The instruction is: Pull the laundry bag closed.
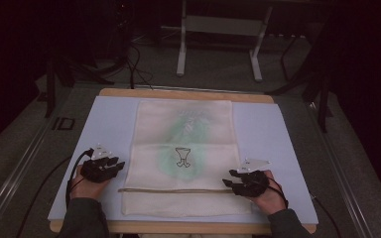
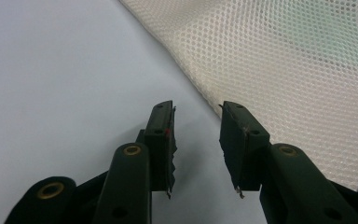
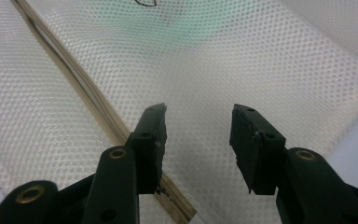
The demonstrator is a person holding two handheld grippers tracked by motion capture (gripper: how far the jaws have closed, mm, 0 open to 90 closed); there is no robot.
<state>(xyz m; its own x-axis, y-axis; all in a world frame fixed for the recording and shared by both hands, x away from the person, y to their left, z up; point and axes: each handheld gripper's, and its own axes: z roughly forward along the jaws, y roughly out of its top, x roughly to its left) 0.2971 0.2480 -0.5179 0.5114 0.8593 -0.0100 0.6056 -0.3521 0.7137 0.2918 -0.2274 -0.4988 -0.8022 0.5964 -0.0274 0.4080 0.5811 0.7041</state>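
Gaping wide, both tongs, left [image 2: 196, 140] and right [image 3: 198, 140] (nothing gripped), over mesh bag [image 1: 181, 148]

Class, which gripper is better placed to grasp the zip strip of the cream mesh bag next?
Probably the right gripper: its open jaws hover over the cream mesh bag beside the tan zip strip. The left gripper sits off the bag's edge.
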